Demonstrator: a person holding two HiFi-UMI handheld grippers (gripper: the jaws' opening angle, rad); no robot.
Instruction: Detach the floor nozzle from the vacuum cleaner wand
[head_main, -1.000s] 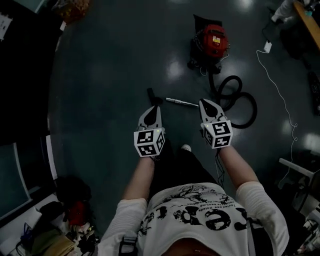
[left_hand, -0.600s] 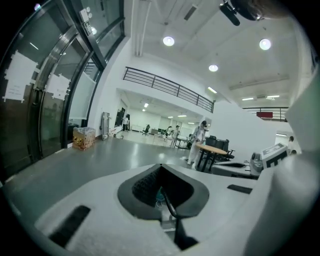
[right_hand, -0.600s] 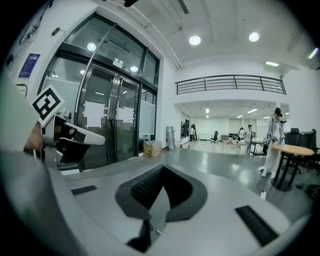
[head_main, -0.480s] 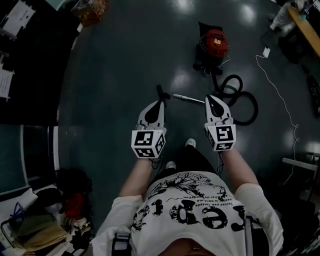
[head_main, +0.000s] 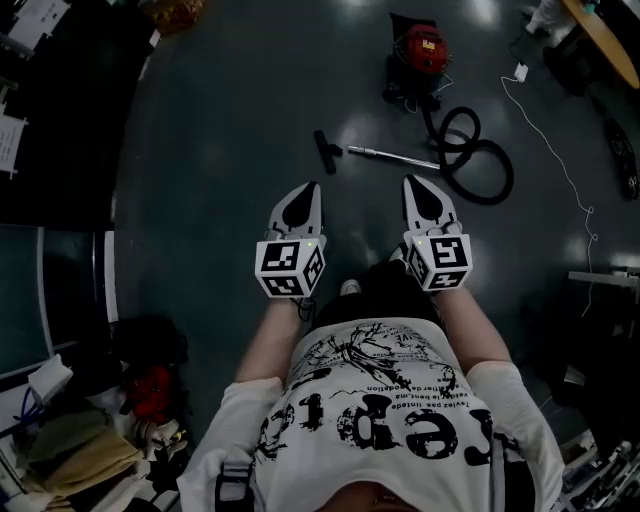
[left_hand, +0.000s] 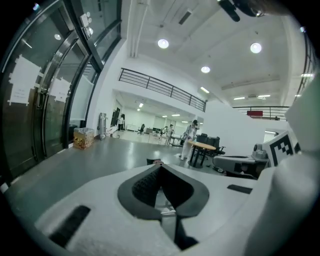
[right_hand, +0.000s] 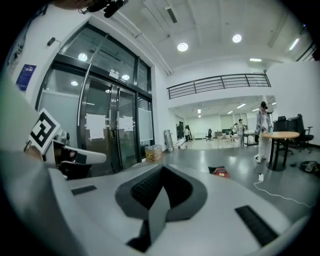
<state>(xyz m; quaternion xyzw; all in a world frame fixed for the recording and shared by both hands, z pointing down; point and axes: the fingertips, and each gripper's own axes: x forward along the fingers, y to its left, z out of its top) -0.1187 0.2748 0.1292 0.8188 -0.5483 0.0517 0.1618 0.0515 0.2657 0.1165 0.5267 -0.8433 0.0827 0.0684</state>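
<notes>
On the dark floor in the head view lies the black floor nozzle (head_main: 326, 151), apart from the silver wand (head_main: 390, 155), whose near end points at it with a small gap between. The wand runs right to a coiled black hose (head_main: 473, 157) that leads to the red vacuum cleaner (head_main: 419, 50). My left gripper (head_main: 306, 187) and right gripper (head_main: 414, 181) are held side by side above the floor, nearer to me than these parts, both shut and empty. The red vacuum (right_hand: 220, 172) also shows low in the right gripper view.
Glass doors (left_hand: 35, 110) line the left side. A round table (right_hand: 280, 136) with a person beside it stands ahead at the right. A white cable (head_main: 553, 160) snakes over the floor at the right. Bags and clutter (head_main: 90, 430) lie at my lower left.
Both grippers have risen and drawn back toward me. The nozzle and wand, earlier just beyond the fingertips, now lie well ahead of them on the floor.
</notes>
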